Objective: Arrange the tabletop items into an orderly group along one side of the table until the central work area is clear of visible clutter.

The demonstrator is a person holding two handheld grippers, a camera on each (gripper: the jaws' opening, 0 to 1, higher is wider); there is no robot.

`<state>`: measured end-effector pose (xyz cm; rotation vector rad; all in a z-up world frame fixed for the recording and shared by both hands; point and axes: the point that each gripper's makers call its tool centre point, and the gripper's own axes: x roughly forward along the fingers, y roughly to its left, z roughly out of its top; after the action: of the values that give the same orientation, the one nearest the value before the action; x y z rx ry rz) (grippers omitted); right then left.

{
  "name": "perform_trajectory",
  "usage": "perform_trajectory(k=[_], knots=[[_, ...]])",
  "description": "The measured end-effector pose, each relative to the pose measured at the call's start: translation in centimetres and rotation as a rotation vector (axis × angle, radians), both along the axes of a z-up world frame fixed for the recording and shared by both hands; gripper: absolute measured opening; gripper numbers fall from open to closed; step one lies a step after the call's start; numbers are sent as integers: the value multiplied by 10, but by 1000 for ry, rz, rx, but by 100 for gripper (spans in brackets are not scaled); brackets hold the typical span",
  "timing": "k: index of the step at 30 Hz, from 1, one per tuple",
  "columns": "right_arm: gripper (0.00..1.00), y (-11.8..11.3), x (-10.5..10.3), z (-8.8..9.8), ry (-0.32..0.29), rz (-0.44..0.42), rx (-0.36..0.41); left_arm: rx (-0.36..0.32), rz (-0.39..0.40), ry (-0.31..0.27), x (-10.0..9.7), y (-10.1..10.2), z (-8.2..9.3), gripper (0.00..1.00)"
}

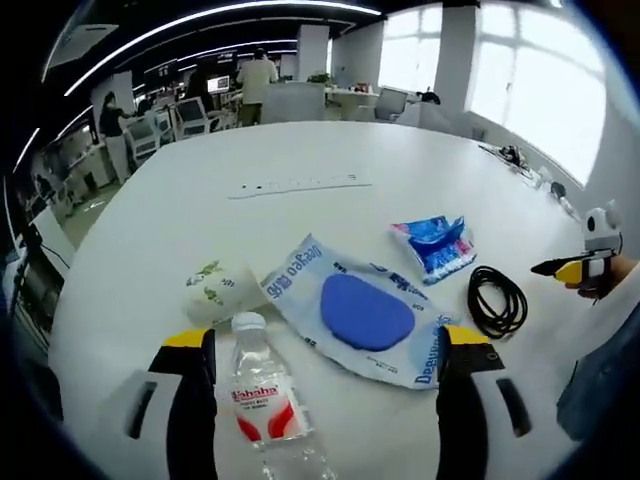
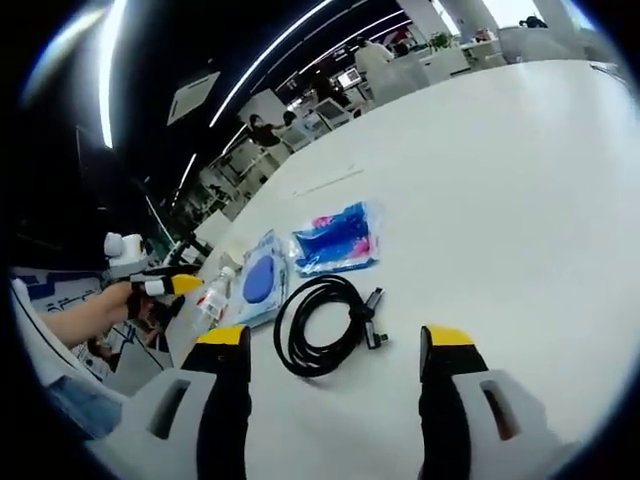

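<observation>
My left gripper stands open low over the white table. A clear water bottle with a red label lies between its jaws, close to the left jaw, cap pointing away. Past it lie a blue-and-white wipes pack, a small green-printed tissue pack, a blue snack bag and a coiled black cable. My right gripper is open too, and the coiled cable lies on the table just ahead between its jaws. The snack bag, wipes pack and bottle lie beyond.
A long white strip lies further up the table. The right gripper shows at the right table edge, the left gripper in a hand at the left. Desks, chairs and people stand beyond the table's far edge.
</observation>
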<state>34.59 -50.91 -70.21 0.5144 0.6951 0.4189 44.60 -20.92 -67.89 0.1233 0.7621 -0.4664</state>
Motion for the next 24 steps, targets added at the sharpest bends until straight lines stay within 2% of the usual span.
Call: perform_trajectory(k=[4, 8, 14, 24], knots=[[67, -2, -2, -2, 20, -21, 31, 43, -24, 17, 8, 13, 0, 90], [67, -2, -3, -3, 24, -21, 22, 72, -42, 11, 18, 23, 5, 90], [65, -2, -5, -5, 43, -24, 28, 173, -89, 3, 37, 42, 5, 85], [63, -4, -9, -10, 70, -38, 32, 234, -137, 34, 61, 60, -5, 84]])
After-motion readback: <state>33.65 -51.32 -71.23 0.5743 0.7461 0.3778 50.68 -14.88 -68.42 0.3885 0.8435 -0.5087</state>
